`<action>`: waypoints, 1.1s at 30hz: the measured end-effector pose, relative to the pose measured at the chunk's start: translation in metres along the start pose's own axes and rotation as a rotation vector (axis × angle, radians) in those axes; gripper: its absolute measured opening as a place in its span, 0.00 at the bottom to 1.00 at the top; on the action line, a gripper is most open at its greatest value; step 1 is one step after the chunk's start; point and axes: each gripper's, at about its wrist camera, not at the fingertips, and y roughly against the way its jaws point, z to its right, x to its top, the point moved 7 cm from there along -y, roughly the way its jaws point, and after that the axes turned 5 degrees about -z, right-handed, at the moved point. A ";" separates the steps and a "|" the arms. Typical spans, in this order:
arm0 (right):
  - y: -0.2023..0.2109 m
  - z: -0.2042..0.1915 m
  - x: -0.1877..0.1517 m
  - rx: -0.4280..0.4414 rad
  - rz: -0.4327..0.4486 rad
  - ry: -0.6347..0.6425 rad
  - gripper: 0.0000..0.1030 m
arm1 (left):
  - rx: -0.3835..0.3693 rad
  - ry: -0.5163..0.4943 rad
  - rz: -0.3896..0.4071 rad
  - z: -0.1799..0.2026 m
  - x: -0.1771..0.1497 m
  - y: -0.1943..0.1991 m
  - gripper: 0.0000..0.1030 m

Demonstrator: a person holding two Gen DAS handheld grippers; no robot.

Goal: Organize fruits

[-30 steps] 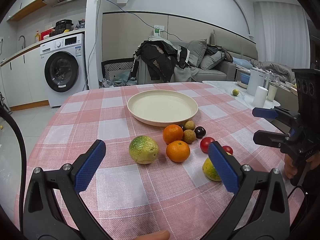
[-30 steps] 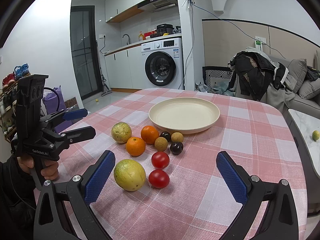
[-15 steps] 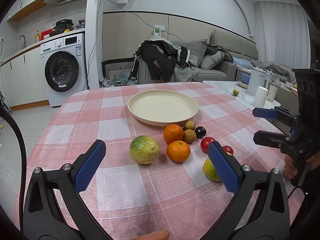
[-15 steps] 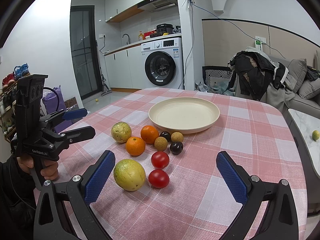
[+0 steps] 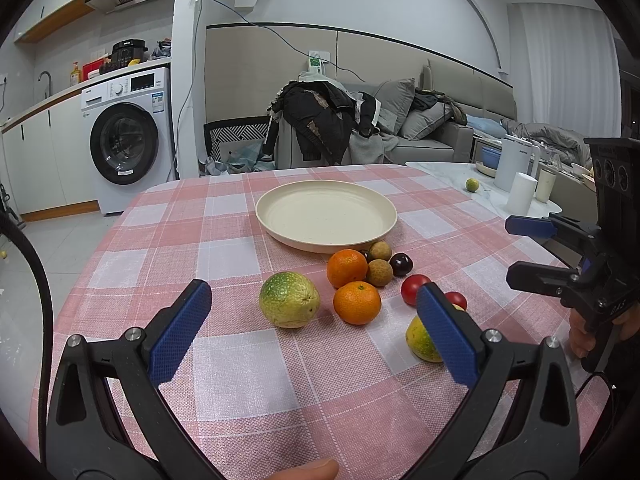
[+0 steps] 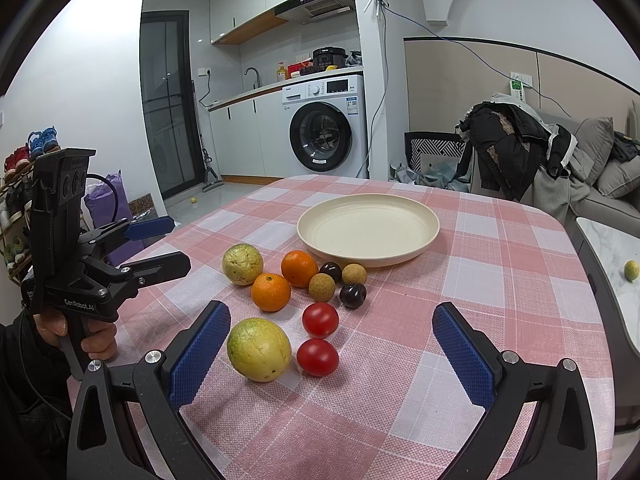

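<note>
While neither tool holds anything, the right gripper [image 6: 332, 356] hangs released over the near edge of the bench [image 6: 500, 280], its blue pads spread wide, and the large yellow-green fruit [image 6: 259, 349] lies just ahead of its left pad, slightly left of the gripper's centre line. Two red tomatoes [image 6: 318, 357] sit just beside that fruit, nearer the middle of the gap. The left gripper [image 5: 316, 328] is likewise released, with the other green-yellow fruit [image 5: 289, 299] directly ahead between its pads and one orange [image 5: 357, 302] just to the right of it.

Beyond these lie a second orange [image 5: 346, 267], two small tan round fruits [image 6: 322, 287] and two dark plums [image 6: 353, 295], all loose on the pink checked cloth. The cream plate [image 6: 424, 240] stands empty behind the cluster, near it but not touching any fruit that I can tell.

My judgement is that no fruit has yet been placed. Each gripper is nearer its own large fruit, so the move turns on a short forward reach; the fruits are roundish, with no clear long axis to align to.

Readable writing: "GenRobot.AI" on the body of the left gripper as seen from the right wrist camera. Labels on the washing machine [image 6: 328, 136] are too small to read.
</note>
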 end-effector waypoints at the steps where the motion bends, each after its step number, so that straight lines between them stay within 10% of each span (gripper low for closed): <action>1: 0.000 0.000 0.000 0.000 0.000 0.000 1.00 | 0.000 0.000 0.000 0.000 0.000 0.000 0.99; 33: 0.000 0.000 0.000 -0.005 -0.003 -0.002 1.00 | -0.002 -0.003 0.002 0.005 0.002 0.004 0.99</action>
